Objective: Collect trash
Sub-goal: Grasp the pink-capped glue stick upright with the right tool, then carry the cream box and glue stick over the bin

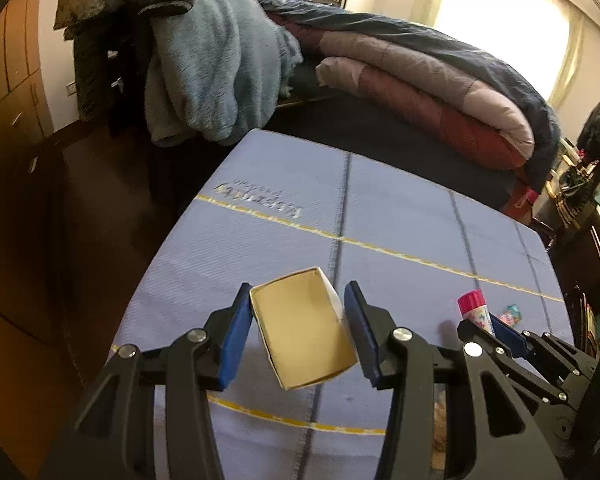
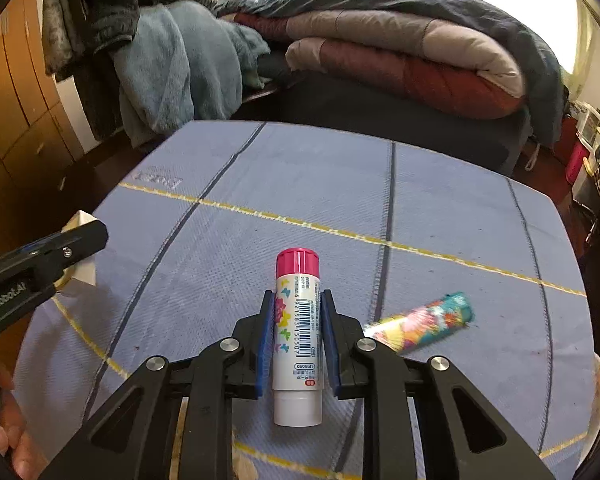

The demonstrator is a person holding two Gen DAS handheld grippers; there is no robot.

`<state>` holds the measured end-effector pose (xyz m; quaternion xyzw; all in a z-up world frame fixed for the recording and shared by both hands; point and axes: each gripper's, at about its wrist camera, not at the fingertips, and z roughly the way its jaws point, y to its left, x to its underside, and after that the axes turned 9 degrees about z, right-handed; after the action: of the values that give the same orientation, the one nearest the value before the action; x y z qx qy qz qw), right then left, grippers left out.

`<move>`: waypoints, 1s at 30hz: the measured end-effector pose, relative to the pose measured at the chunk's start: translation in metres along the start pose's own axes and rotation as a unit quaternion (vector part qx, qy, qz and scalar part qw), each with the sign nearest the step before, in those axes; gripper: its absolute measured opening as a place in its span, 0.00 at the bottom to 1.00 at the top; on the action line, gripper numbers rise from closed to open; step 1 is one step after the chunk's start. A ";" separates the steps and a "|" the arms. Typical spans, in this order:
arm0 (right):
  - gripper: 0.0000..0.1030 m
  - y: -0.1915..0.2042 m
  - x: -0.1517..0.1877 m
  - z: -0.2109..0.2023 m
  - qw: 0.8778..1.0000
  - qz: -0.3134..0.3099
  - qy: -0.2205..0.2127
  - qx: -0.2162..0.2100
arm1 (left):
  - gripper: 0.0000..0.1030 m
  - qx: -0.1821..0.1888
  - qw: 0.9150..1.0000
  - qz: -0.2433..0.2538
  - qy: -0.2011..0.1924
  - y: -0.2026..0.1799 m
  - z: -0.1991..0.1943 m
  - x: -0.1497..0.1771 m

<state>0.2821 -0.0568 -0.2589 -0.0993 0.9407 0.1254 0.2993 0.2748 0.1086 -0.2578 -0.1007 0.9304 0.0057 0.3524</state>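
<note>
Right gripper point(image 2: 297, 334) is clamped on the glue stick point(image 2: 298, 336), blue pads tight on both sides of its white body, pink cap pointing up-frame, at lower centre of the right wrist view. Left gripper point(image 1: 298, 330) grips a small open paper box point(image 1: 302, 326) by its side walls, lower centre of the left wrist view, open face toward the camera. A colourful floral tube point(image 2: 420, 326) lies on the blue cloth point(image 2: 260, 168) just right of the glue stick; folded quilt point(image 2: 412, 56) across the top.
</note>
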 end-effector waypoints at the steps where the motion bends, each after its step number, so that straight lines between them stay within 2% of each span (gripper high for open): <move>1: 0.22 -0.003 0.000 -0.005 1.000 0.003 -0.004 -0.001 | 0.47 0.003 1.000 0.002 -0.002 -0.004 -0.003 -0.001; 10: 0.22 -0.048 0.013 -0.058 0.998 0.047 -0.036 -0.006 | 0.47 0.033 0.998 0.055 -0.029 -0.063 -0.034 -0.004; 17: 0.22 -0.096 0.033 -0.100 0.994 0.086 -0.060 0.007 | 0.47 0.063 0.991 0.109 -0.041 -0.125 -0.053 0.000; 25: 0.22 -0.157 0.056 -0.135 0.987 0.131 -0.085 0.039 | 0.47 0.122 0.978 0.165 -0.040 -0.204 -0.064 0.011; 30: 0.22 -0.204 0.072 -0.156 0.978 0.168 -0.101 0.065 | 0.47 0.163 0.964 0.209 -0.035 -0.261 -0.069 0.023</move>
<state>0.1942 -0.3039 -0.2141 0.0933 0.9152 0.1218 0.3728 0.2628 -0.1567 -0.2059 0.1552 0.9061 -0.0694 0.3875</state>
